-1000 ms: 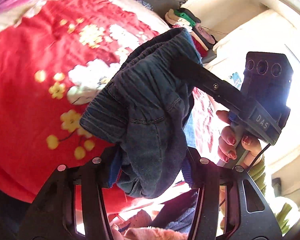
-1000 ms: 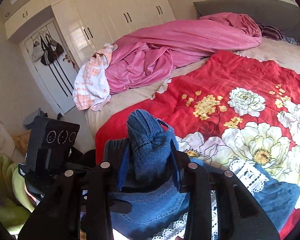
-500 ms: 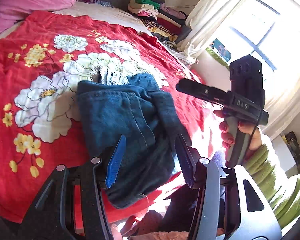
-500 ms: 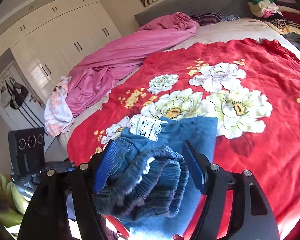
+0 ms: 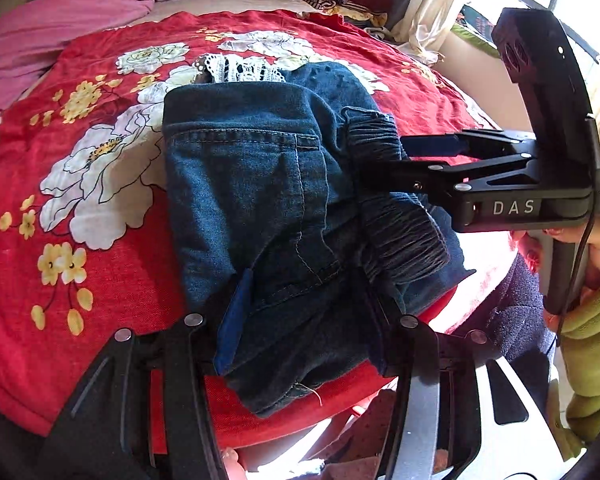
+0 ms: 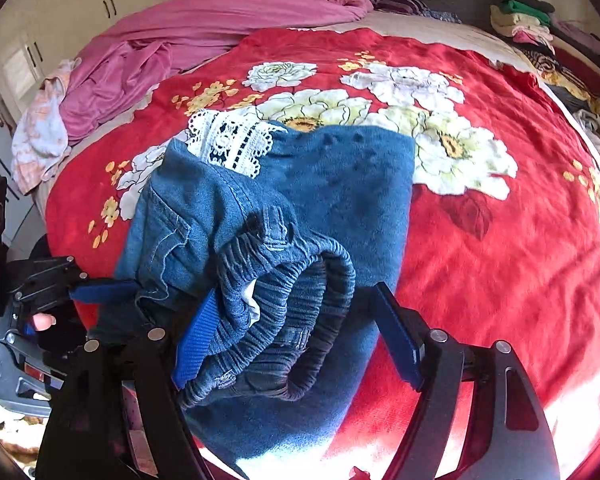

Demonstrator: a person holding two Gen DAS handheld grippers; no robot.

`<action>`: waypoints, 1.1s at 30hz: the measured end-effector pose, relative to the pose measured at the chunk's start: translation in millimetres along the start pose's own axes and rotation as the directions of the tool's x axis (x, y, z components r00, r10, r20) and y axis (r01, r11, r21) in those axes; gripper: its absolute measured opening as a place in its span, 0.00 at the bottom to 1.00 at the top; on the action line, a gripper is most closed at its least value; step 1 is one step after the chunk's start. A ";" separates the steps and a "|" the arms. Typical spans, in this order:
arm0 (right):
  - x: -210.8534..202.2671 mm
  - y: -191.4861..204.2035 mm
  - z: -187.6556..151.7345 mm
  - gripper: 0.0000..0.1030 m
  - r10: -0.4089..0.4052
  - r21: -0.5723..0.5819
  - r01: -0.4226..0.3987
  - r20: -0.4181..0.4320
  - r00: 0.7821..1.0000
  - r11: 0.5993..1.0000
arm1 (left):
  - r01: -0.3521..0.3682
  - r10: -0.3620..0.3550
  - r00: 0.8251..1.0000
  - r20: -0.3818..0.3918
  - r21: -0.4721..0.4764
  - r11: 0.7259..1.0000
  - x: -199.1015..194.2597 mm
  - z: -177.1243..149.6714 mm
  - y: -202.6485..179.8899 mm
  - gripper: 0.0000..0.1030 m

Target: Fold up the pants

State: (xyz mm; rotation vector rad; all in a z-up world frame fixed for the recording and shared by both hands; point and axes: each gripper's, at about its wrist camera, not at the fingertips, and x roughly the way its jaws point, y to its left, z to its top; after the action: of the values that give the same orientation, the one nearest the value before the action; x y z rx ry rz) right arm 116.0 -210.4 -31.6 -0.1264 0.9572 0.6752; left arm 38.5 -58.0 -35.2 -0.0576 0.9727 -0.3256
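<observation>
We see the left gripper (image 5: 300, 320) clamping the jeans (image 5: 252, 200) on the near bedspread (image 5: 100, 280); the right gripper (image 6: 296, 336) is opening around the waistband (image 6: 300, 300)

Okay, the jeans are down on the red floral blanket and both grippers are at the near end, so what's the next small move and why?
Probably let the left gripper release too, then draw both back. The folded jeans already lie on the red blanket, and the right gripper is opening, its far pad clear of the elastic waistband. The left gripper's pads look pressed on the denim's near edge, so pulling away first could drag the fold open.
</observation>
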 end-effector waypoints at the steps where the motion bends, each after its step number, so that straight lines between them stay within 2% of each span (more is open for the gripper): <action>1: -4.0 -1.3 -0.2 0.72 0.020 0.013 -0.020 0.001 1.000 1.000 | 0.013 -0.013 1.000 0.003 -0.009 1.000 -3.3 0.2 1.9 0.41; 3: -19.7 -1.5 5.3 0.72 0.044 0.017 -0.045 0.042 0.998 0.999 | 0.034 -0.033 0.999 0.026 -0.037 0.999 -16.4 -0.7 6.0 0.41; 6: -42.3 3.5 25.5 0.72 0.085 -0.027 -0.082 0.120 0.989 0.996 | 0.011 -0.009 0.996 0.085 -0.027 1.000 -43.1 -3.5 5.6 0.41; 8: -43.1 12.4 44.5 0.72 0.106 -0.073 -0.097 0.128 0.986 0.993 | 0.017 -0.015 0.995 0.094 -0.012 1.000 -51.0 -2.9 1.5 0.41; 9: -39.4 18.6 53.8 0.71 0.117 -0.103 -0.105 0.119 0.986 0.989 | 0.023 -0.023 0.995 0.097 0.002 1.000 -51.9 -2.3 -2.9 0.40; 13: -5.1 41.4 88.7 0.53 0.160 -0.181 -0.153 0.023 0.987 0.972 | 0.047 -0.050 0.997 0.051 0.058 0.997 -36.5 -5.7 -22.3 0.28; 15: 15.2 49.6 95.7 0.52 0.148 -0.206 -0.152 -0.034 0.988 0.967 | 0.038 -0.039 0.999 0.012 0.071 0.997 -24.5 -11.3 -28.3 0.27; 17: 35.2 57.4 94.0 0.47 0.126 -0.239 -0.145 -0.096 0.987 0.960 | 0.027 -0.026 1.000 -0.012 0.081 0.996 -17.6 -18.3 -31.9 0.27; 19: 48.4 65.1 86.7 0.20 0.113 -0.270 -0.149 -0.144 0.983 0.951 | 0.019 -0.018 1.000 -0.013 0.101 0.995 -17.3 -22.1 -35.2 0.27; 20: 49.0 68.2 84.0 0.12 0.125 -0.274 -0.160 -0.142 0.982 0.948 | 0.020 -0.018 1.000 -0.014 0.105 0.994 -17.7 -22.9 -35.5 0.27; 22: 41.9 70.5 83.9 0.04 0.138 -0.270 -0.156 -0.086 0.987 0.950 | 0.024 -0.023 1.000 -0.015 0.101 0.995 -17.2 -23.8 -33.9 0.27; 24: 41.0 71.4 87.7 0.04 0.116 -0.282 -0.126 -0.052 0.992 0.951 | 0.028 -0.027 0.999 -0.018 0.093 0.995 -15.8 -23.9 -32.7 0.27; 28: 69.8 66.5 87.4 0.04 0.038 -0.279 -0.065 -0.101 0.994 0.958 | 0.016 -0.014 1.000 -0.012 0.098 0.995 -16.4 -24.0 -33.3 0.27; 33: 68.8 56.7 89.1 0.05 0.065 -0.187 -0.079 -0.077 0.995 0.979 | 0.023 -0.021 1.000 -0.016 0.072 0.997 -17.3 -22.9 -28.6 0.27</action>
State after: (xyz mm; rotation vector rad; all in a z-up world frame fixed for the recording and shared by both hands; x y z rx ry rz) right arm 173.2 -98.5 -23.0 -0.2870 0.9668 0.8338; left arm 3.8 -77.8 -28.7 -0.0003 0.9752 -0.3814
